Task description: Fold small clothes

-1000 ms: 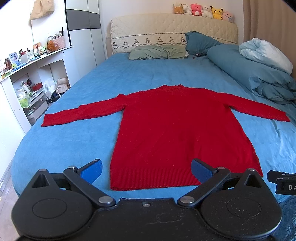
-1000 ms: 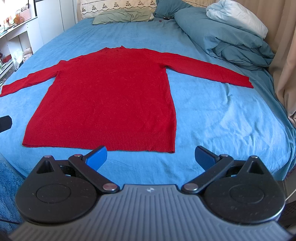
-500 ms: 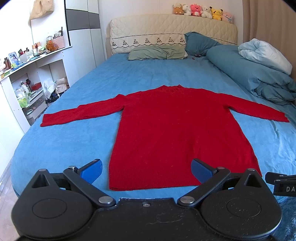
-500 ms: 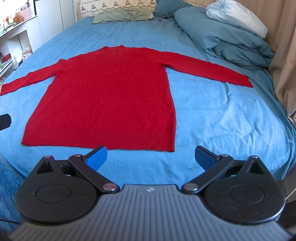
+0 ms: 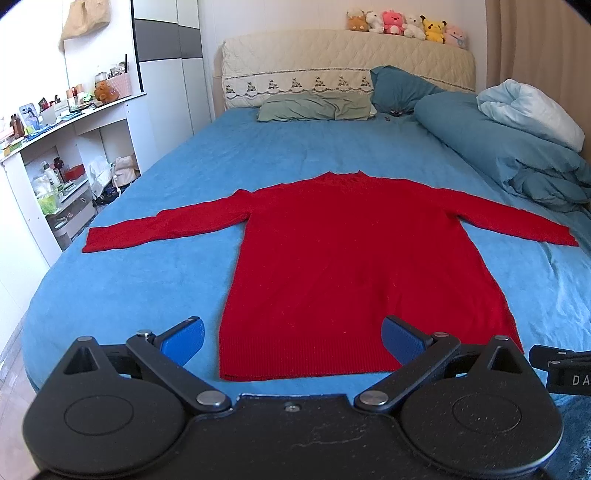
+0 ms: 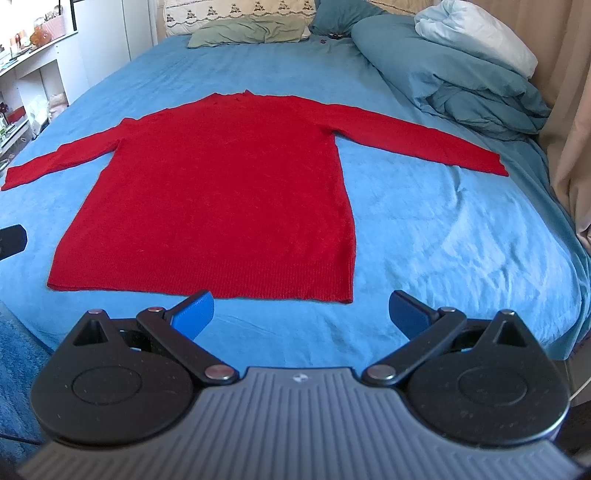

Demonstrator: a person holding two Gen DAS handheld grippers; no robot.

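Sweater: red, long-sleeved, lying flat and unfolded on the blue bedsheet, neck toward the headboard, ribbed hem toward the foot of the bed, both sleeves stretched out sideways.
Left gripper: jaws wide apart, holding nothing, hovering at the sweater's hem; in the left wrist view the left blue pad sits over bare sheet just outside the hem's left corner, while the right pad overlaps the hem farther along.
Right gripper: jaws spread wide, empty, hovering near the hem's right corner; in the right wrist view its left pad just meets the hem edge, and its right pad is over bare sheet beyond that corner.
Contact: whether any pad touches the fabric cannot be told from these views.
Duvet: teal, bunched up beyond the sweater's right sleeve, with a pale blue fold on top.
Pillows: a grey-green one and a teal one past the sweater's neck, against the headboard.
Plush toys: a row along the top of the headboard.
Shelving: white, cluttered, off the bed past the sweater's left sleeve.
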